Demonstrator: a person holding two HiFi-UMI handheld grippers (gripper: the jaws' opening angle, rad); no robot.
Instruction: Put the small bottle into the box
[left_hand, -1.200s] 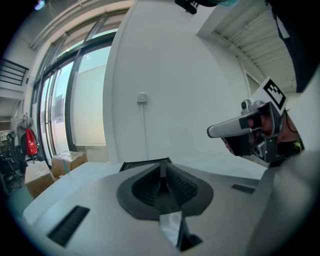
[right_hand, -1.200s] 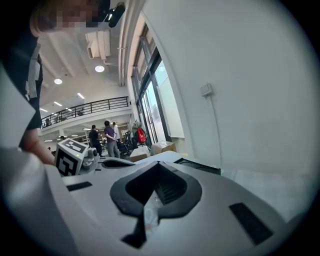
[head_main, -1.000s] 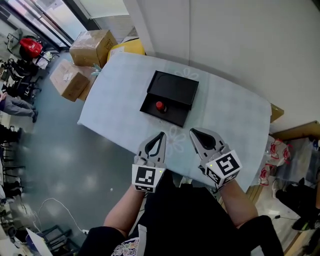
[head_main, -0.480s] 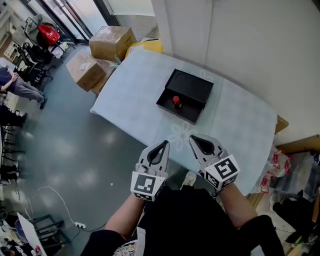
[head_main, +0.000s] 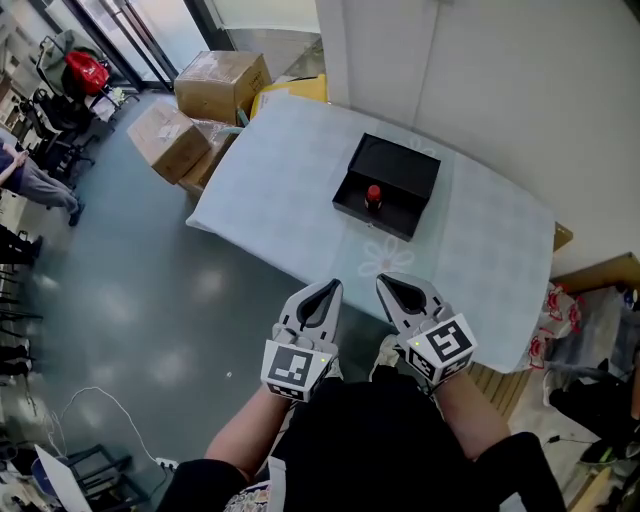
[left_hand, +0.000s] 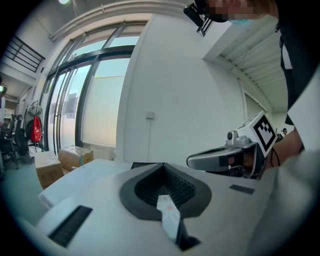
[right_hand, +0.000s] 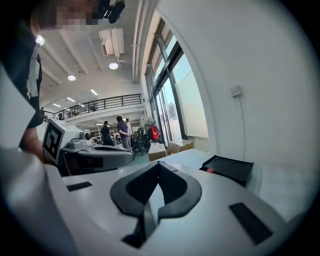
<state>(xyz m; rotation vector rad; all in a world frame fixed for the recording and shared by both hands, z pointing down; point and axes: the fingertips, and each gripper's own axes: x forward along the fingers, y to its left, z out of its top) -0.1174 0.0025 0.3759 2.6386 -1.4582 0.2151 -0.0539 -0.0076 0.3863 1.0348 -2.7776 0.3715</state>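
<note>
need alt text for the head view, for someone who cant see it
A small red-capped bottle sits inside a shallow black box on a pale cloth-covered table. Nearer the camera, the person holds the left gripper and right gripper side by side, both shut and empty. Brown cardboard boxes stand on the floor beside the table.

The small bottle (head_main: 373, 194), with a red cap, is inside the box (head_main: 402, 168), close to the wall on the person's side. The box is black, shallow and open, lying on the pale surface (head_main: 280, 190).
</note>
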